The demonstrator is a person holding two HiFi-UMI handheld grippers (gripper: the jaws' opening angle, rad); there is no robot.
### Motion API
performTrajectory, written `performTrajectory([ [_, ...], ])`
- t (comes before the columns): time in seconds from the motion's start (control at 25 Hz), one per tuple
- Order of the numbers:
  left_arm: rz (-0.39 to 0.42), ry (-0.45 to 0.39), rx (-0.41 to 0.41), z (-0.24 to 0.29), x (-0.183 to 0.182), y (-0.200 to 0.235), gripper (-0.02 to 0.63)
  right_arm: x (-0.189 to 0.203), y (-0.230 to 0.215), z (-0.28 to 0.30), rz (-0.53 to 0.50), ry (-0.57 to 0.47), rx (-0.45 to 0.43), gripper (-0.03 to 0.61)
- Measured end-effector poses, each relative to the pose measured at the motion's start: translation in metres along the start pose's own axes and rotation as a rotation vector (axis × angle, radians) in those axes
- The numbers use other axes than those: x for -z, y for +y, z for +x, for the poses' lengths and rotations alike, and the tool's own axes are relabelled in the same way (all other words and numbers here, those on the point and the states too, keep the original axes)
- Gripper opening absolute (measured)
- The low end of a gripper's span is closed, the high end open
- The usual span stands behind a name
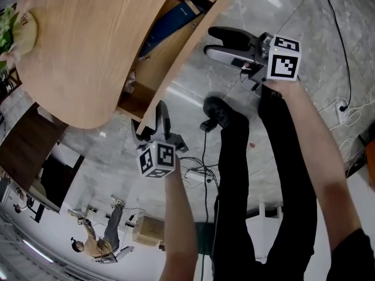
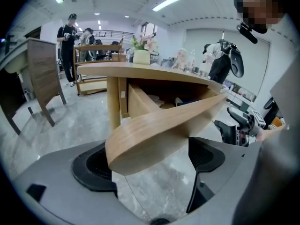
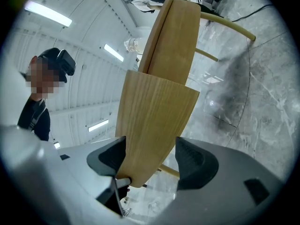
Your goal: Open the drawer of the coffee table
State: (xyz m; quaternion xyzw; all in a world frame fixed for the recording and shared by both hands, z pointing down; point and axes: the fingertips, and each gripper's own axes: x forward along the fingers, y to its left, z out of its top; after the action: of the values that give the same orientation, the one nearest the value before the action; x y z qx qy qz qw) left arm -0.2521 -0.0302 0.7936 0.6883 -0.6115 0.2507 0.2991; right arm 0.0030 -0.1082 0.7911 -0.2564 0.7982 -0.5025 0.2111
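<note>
The coffee table (image 1: 82, 45) is filling the upper left of the head view, its rounded wooden top reaching down toward the centre. Its drawer (image 1: 161, 63) is standing pulled out from under the top toward the upper right of the frame. A blue thing (image 1: 176, 16) is lying inside it. The drawer front (image 1: 186, 54) is running with its long axis on a diagonal, from the top right-centre of the frame down to the middle.

The left gripper (image 1: 151, 124) is sitting at the lower end of that panel. In the left gripper view its jaws are standing apart around the rounded end of the drawer front (image 2: 159, 130). The wood is lying against the pad at the left of the frame, and grey floor (image 2: 159, 182) is showing between the wood and the other pad. There the panel is stretching away toward the upper right, with the table top (image 2: 140, 69) above it.

The right gripper (image 1: 212, 42) is pointing at the upper end of the panel. In the right gripper view its jaws are also standing apart, straddling the panel's end (image 3: 154, 107). The wood is touching the pad at the left of the frame. Whether it is meeting the other pad I cannot tell. The panel's long axis is rising toward the top of that frame.

The person's legs in black trousers (image 1: 234, 174) are showing below the grippers in the head view.
</note>
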Motion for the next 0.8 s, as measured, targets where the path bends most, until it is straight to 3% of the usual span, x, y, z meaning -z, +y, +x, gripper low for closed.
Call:
performTrajectory([
  [0.36,-0.004,0.007,-0.019,-0.017,0.001,-0.006,0.489,-0.003,0.017,-0.007,-0.006,0.044,0.035,0.299],
  [0.56,-0.023,0.027,-0.036,-0.045,-0.003,-0.012,0.489,-0.004,0.053,-0.021,-0.002,0.088,0.077,0.299],
  [0.8,-0.086,0.003,-0.044,-0.066,-0.021,-0.014,0.489,-0.027,0.088,-0.022,-0.106,0.126,0.111,0.299],
])
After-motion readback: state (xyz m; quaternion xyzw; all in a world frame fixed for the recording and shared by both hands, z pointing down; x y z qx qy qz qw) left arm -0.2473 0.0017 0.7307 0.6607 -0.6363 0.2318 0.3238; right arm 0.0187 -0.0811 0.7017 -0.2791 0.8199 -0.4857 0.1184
